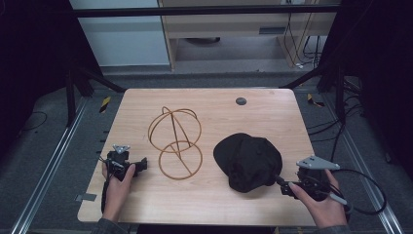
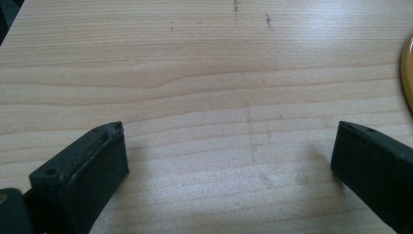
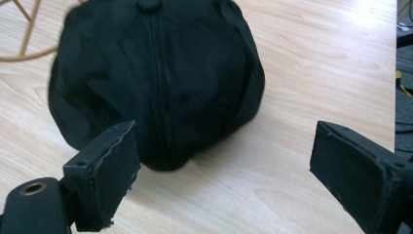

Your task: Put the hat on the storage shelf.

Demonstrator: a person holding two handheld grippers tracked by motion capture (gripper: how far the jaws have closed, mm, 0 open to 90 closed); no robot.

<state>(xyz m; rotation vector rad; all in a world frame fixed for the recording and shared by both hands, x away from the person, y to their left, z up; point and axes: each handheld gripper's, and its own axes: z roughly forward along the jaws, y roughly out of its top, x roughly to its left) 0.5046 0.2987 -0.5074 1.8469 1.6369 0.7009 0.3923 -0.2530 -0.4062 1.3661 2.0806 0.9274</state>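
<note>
On the wooden table (image 1: 146,204), taking the black cap (image 1: 248,161) as the reference for all positions:

Item 1. Black cap, soft ribbed fabric with a button at its crown, lying on the table right of centre. In the right gripper view the cap (image 3: 156,83) rests directly ahead of the jaws, its near edge just past the left jaw tip; contact cannot be confirmed.

Item 2. Wire stand (image 1: 174,142), tan, built of rings and a slanted rod: a ring flat on the table with a rounded cage of hoops rising behind it. It stands just left of the cap, apart from it.

Item 3. Right gripper (image 1: 283,185), held in the person's right hand (image 1: 321,204), just right of the cap's near edge and pointed at it. Jaws spread wide, nothing between them.

Item 4. Left gripper (image 1: 142,165), held in the left hand (image 1: 117,187), well left of the cap, beyond the wire stand. Jaws spread wide over bare wood, gripping nothing.

Item 5. Small dark round disc (image 1: 240,101), set in the tabletop beyond the cap, near the far edge.
</note>
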